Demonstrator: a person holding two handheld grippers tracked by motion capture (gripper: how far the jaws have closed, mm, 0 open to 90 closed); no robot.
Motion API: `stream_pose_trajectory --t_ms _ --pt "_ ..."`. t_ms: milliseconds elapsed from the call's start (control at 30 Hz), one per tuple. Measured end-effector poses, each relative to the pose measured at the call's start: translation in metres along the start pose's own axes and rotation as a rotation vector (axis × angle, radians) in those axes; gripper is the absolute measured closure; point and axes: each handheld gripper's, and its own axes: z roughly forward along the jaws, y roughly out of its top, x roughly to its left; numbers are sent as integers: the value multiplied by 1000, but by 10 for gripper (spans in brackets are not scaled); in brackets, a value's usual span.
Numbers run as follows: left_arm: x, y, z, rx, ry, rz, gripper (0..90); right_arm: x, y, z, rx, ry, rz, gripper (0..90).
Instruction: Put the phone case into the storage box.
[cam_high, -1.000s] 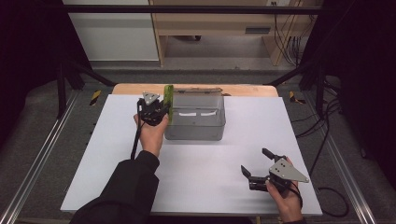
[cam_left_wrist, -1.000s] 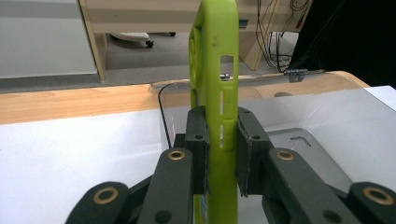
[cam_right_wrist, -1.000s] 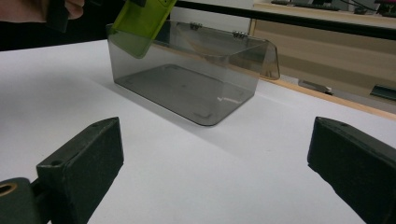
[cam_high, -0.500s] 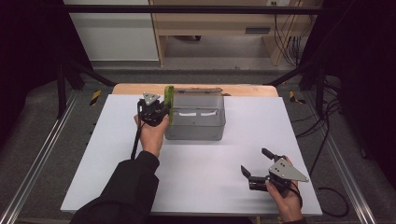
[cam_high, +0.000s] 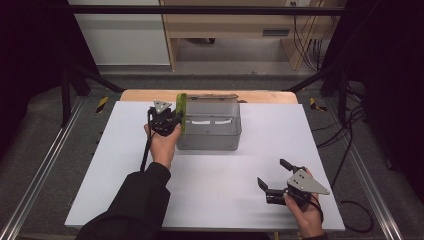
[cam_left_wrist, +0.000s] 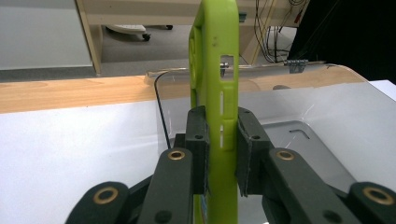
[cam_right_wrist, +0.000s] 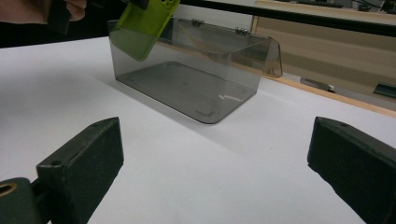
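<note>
A lime-green phone case (cam_high: 181, 111) (cam_left_wrist: 217, 84) is held on edge at the left wall of a clear smoky plastic box (cam_high: 210, 125) (cam_right_wrist: 187, 77) whose lid is hinged open at the back. My left gripper (cam_high: 169, 121) (cam_left_wrist: 220, 154) is shut on the case, and in the right gripper view the case (cam_right_wrist: 147, 23) hangs partly inside the box's left end. Near the table's front right, my right gripper (cam_high: 272, 176) (cam_right_wrist: 210, 163) stands open with nothing between its jaws, well apart from the box.
The box stands on a white table top (cam_high: 125, 165) with a wooden strip (cam_high: 145, 95) along its back edge. Metal rails (cam_high: 45, 170) run down both sides. A wooden desk (cam_high: 235, 25) and cables (cam_high: 305, 30) lie beyond the table.
</note>
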Motion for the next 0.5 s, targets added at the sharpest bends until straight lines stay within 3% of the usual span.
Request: stream_pose_trajectory --t_ms 500 --pt "0 -3 4 22 -5 -2 775 0 0 1 9 2 6 38"
